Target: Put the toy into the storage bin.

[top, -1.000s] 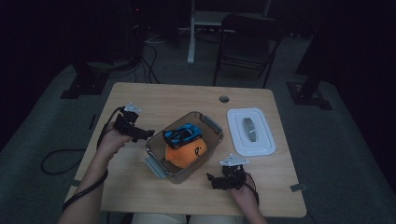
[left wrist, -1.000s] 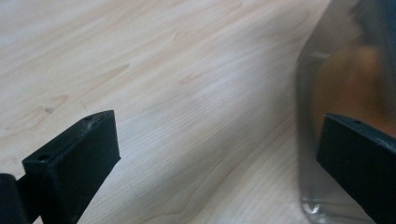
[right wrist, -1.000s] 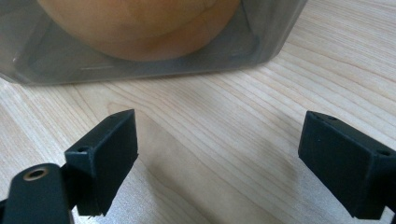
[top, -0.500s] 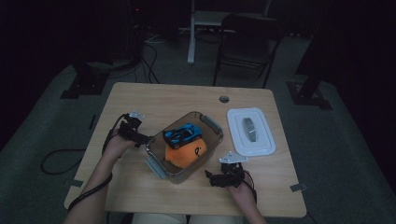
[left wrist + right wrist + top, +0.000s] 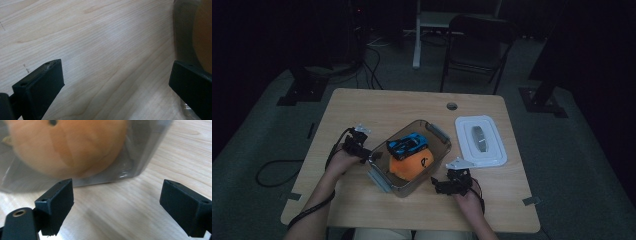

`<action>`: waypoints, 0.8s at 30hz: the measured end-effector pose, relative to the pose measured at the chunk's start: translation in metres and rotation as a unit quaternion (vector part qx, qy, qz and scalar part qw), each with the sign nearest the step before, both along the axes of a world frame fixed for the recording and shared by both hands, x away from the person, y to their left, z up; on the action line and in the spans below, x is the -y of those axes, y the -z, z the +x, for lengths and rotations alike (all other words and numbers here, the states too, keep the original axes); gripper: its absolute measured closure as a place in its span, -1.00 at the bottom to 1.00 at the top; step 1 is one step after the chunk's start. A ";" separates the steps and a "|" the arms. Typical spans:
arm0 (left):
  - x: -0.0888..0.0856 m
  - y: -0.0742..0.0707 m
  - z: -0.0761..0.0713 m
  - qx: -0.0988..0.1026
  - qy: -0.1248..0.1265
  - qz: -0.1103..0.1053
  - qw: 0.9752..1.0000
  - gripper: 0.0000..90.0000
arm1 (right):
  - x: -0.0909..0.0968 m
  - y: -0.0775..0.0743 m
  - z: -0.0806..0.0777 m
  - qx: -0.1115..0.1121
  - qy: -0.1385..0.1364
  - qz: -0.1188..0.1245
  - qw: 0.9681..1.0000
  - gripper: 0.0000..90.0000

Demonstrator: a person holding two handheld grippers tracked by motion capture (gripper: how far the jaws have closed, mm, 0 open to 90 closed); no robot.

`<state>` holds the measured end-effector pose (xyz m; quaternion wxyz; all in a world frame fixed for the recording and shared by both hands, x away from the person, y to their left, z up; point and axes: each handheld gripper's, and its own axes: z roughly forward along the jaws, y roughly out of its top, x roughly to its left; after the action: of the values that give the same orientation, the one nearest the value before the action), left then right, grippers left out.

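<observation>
From above, the left tool (image 5: 362, 148) has moved in from the counter's (image 5: 377, 107) left part since a second ago and now sits against the left corner of the clear box (image 5: 439, 136); the right tool (image 5: 447, 185) has barely shifted, just off the box's near right side. Both forearms come in from the bottom edge. The box holds a blue toy car (image 5: 408, 143) and an orange ball (image 5: 412, 164); its lid (image 5: 479, 141) lies beside it to the right.

In the left gripper view, the jaws are spread wide over bare wood, the box (image 5: 182, 37) at the right jaw.

In the right gripper view, the jaws are spread wide, the box wall (image 5: 147, 150) and ball (image 5: 72, 145) just ahead.
</observation>
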<state>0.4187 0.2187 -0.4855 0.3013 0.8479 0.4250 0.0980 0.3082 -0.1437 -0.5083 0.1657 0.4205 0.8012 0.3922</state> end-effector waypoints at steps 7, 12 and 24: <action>0.006 0.000 -0.014 0.003 0.014 0.003 1.000 -0.99 | 0.005 -0.003 0.004 0.003 0.014 0.001 1.000 -0.72; 0.009 0.002 -0.024 0.004 0.019 -0.008 1.000 -0.99 | 0.008 -0.001 0.004 0.004 0.020 -0.006 1.000 -0.71; 0.022 0.000 -0.052 0.018 0.046 -0.006 0.999 -0.99 | 0.015 0.003 0.013 0.025 0.002 -0.005 1.000 -0.71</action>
<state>0.3672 0.1972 -0.4853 0.3182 0.8629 0.3805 0.0972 0.3211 -0.1589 -0.5110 0.1890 0.4113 0.7979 0.3981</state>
